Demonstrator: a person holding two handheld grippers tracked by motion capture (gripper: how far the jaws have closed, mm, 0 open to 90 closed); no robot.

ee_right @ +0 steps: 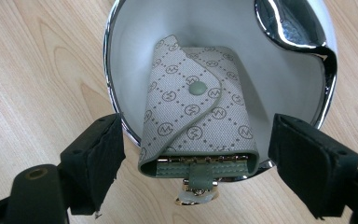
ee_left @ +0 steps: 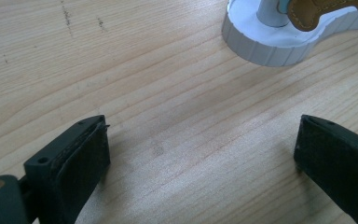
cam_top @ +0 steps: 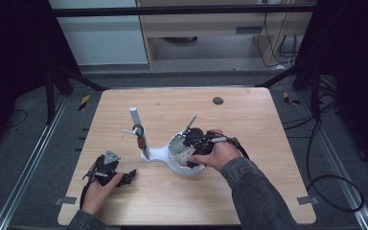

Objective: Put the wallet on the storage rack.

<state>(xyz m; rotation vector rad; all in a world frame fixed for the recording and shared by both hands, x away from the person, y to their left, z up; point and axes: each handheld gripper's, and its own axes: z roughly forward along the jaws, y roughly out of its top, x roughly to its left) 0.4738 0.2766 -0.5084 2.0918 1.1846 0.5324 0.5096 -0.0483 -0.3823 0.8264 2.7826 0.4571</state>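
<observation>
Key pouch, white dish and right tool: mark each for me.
key pouch (ee_right: pixel 193 116), right gripper view, on its patterned flap.
white dish (ee_right: pixel 130 60), right gripper view, on the bare inner wall.
right tool (ee_right: pixel 191 154), right gripper view, midway between its tips, open astride the pouch.

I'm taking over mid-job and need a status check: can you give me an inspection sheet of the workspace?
Surface: wooden table, bare grain, a dark round spot near the far edge.
Job's things: patterned key pouch lies in the white dish, its near end over the chrome rim.
Stand: the dish joins a white stand with an upright post where a tan strap hangs.
Clutter: nothing seen.
Grippers: right claw open, pads either side of the pouch, not pressing; left claw open over bare table.
Cables: loose black cable on the floor at right.
Surroundings: grey floor, dark frame legs, cabinet beyond.
</observation>
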